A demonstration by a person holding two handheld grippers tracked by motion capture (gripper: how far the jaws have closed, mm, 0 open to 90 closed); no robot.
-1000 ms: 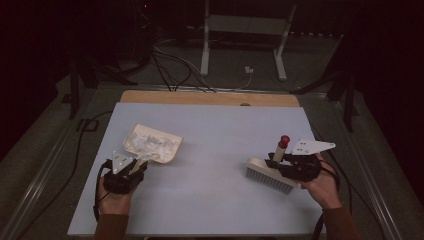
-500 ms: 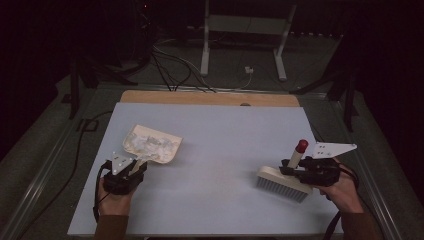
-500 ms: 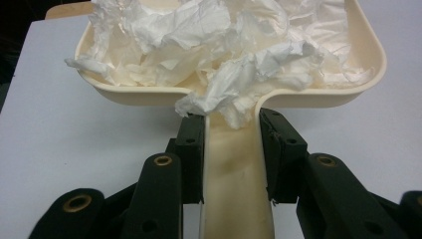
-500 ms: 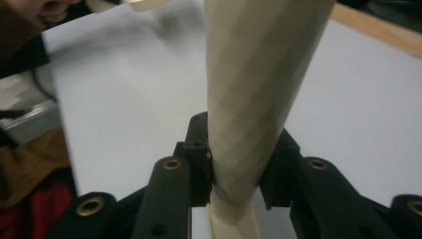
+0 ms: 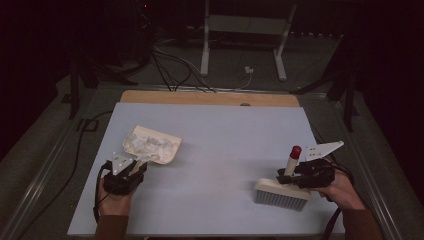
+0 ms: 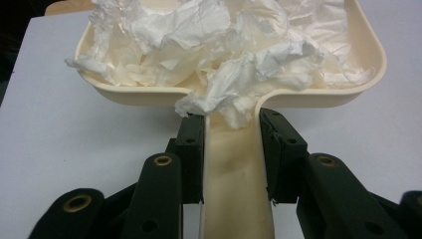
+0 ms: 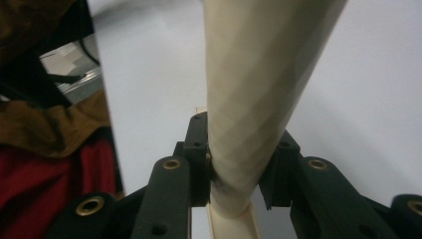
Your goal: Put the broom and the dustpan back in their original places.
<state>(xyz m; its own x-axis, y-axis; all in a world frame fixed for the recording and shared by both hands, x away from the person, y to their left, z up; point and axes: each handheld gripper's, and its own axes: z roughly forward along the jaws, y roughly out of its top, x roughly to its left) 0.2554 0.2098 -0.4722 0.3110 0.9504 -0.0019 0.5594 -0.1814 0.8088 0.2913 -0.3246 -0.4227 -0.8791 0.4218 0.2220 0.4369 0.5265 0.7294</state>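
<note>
Left tool (image 5: 131,169) is clamped on the dustpan (image 5: 152,145) handle, pan flat on the table (image 5: 225,130) around 9 o'clock, crumpled paper (image 6: 214,55) piled inside, probably so nothing spills. Right tool (image 5: 304,176) grips the brush (image 5: 281,194) handle at 4 o'clock, bristles down, well apart from the pan, looks ready to sweep.

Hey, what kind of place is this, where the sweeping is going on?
Probably a lab or recording studio set up for handling trials, not a home. A pale blue table stands in a dark room, loose cables trail over the floor behind it, and a white stand rests at the back.
</note>
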